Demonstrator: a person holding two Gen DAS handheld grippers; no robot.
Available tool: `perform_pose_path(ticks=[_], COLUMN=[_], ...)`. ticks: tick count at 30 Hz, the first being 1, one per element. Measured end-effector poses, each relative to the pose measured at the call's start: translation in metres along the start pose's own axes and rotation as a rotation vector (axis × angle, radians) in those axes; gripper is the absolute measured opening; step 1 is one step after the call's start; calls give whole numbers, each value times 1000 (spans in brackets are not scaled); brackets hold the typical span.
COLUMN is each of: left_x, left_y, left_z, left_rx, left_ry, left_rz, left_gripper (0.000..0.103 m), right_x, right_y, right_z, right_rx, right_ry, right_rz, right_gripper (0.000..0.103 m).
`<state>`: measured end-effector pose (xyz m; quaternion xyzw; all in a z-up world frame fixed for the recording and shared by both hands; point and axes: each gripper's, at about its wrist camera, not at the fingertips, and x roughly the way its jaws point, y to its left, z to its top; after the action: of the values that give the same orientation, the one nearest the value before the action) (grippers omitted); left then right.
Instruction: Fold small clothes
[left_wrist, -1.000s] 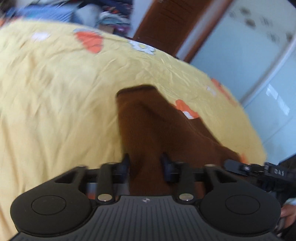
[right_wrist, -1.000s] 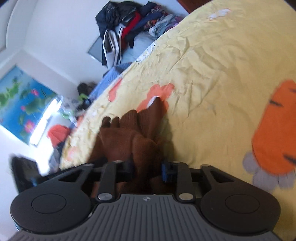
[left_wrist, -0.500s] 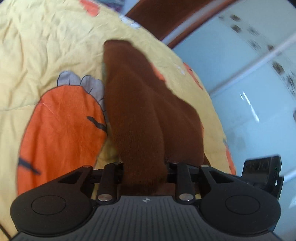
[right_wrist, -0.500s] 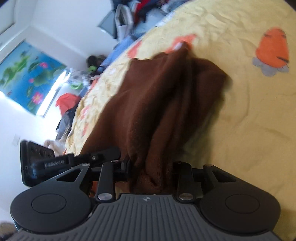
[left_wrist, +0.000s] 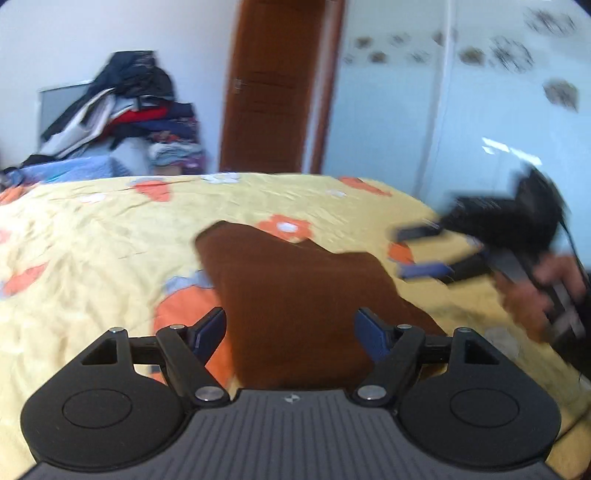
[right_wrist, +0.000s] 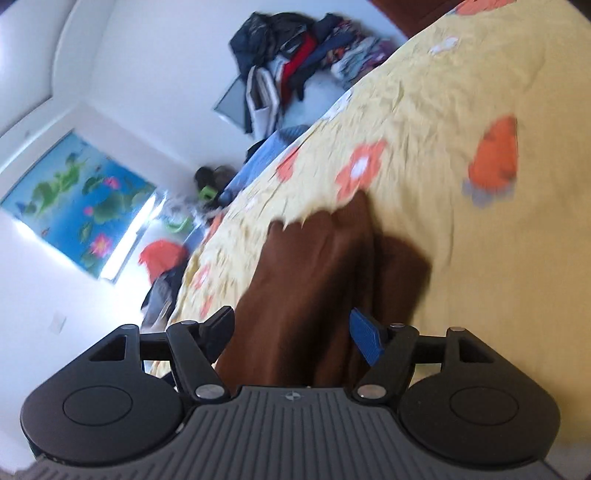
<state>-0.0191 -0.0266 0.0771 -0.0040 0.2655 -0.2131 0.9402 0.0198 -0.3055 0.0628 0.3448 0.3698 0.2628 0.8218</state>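
Note:
A small brown knit garment (left_wrist: 295, 291) lies on the yellow bedspread (left_wrist: 92, 236), folded over itself. My left gripper (left_wrist: 290, 330) is open just above its near edge, fingers apart on either side, holding nothing. In the right wrist view the same garment (right_wrist: 317, 284) lies ahead, finger-like tips at its far end. My right gripper (right_wrist: 295, 334) is open over its near end, empty. The right gripper also shows in the left wrist view (left_wrist: 421, 251), blurred, open, to the right of the garment.
The bedspread has orange carrot (right_wrist: 495, 155) and flower prints. A heap of clothes (left_wrist: 122, 114) sits beyond the bed's far edge, next to a brown door (left_wrist: 277, 85). A pale wardrobe (left_wrist: 461, 110) stands at the right. A person's hand (left_wrist: 535, 291) holds the right gripper.
Both grippers have opened and let go of the brown garment, which now lies folded on the bed. Both have drawn back and lifted a little.

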Motion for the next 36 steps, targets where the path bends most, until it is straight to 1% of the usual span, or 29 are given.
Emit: perform_pose_path(ticks=[1,2,3,4,5,6,7,10,12,13,14,16,18,19,21,22,23,25,26,27,28,29,30,31,32,33,34,35,36], left_x=[12,28,43,49,51,53,55,60,55,45,43,32,35,39,43,45,45,46,45,44,44,45,45,45,45,45,45,46,46], left_y=[-2,-4,-5,-10,-16,-20,-24,-29,-25,-24,-16,-10,-9,-9,-14,-16,-17,-17,-17,-17,-18,-18,-18,-20,-20,-20,-19,-20,-20], left_z=[-2,-7,-12,-17,-19,-19,-19,-20,-17,-20,-17,-18,-19,-19,-19,-19,-20,-21,-22,-22,-23,-23,-24,-25,-25,-25,-26,-26,-26], left_rx=[2,0,-7,9,40,64,80,97,59,29,4,-18,-18,-18,-10,-7,-9,-8,-7,-3,3,6,10,13,16,17,15,14,15], left_ry=[39,96,147,133,110,112,111,99,89,84,82,84,109,118,124,123,124,122,122,122,121,123,122,123,123,122,122,121,120], left_rz=[-23,-43,-41,-20,-19,-23,-19,-18,-33,-46,-52,-42,-34,-22,1,7,9,10,7,8,9,11,11,12,11,12,12,11,12], left_gripper=[77,77,77,82,84,87,87,87,88,88,88,88,88,88,89,90,91,91,91,91,91,91,91,92,92,93,94,95,96], right_x=[12,26,42,58,71,81,87,88,84,80,73,47,29,27,33,41,51,75,89,96,95,93,90,89,89,89,88,86,82], right_y=[0,-3,-5,-6,-7,-7,-10,-24,-21,-17,-11,7,29,39,57,65,70,67,58,45,38,32,30,32,35,40,45,52,58], right_z=[8,14,19,22,24,22,20,22,19,17,15,9,1,-1,-5,-6,-8,-11,-13,-15,-19,-18,-15,-10,-6,-1,3,3,4], right_rx=[5,22,41,38,6,-42,-80,-79,-88,-94,-102,-152,-226,-250,-288,-318,-353,-392,-409,-435,-466,-452,-417,-401,-403,-396,-379,-377,-395], right_ry=[15,43,80,110,124,136,137,120,105,91,68,-10,-74,-77,-41,-10,19,85,119,110,66,54,54,67,84,92,87,69,46], right_rz=[-12,-25,-49,-86,-125,-168,-187,-178,-187,-192,-187,-193,-174,-157,-117,-112,-131,-220,-270,-282,-240,-214,-208,-215,-232,-260,-285,-285,-266], right_gripper=[71,71,68,42,14,14,11,8,12,19,31,40,41,41,44,52,62,69,69,68,68,65,64,62,56,55,56,58,60])
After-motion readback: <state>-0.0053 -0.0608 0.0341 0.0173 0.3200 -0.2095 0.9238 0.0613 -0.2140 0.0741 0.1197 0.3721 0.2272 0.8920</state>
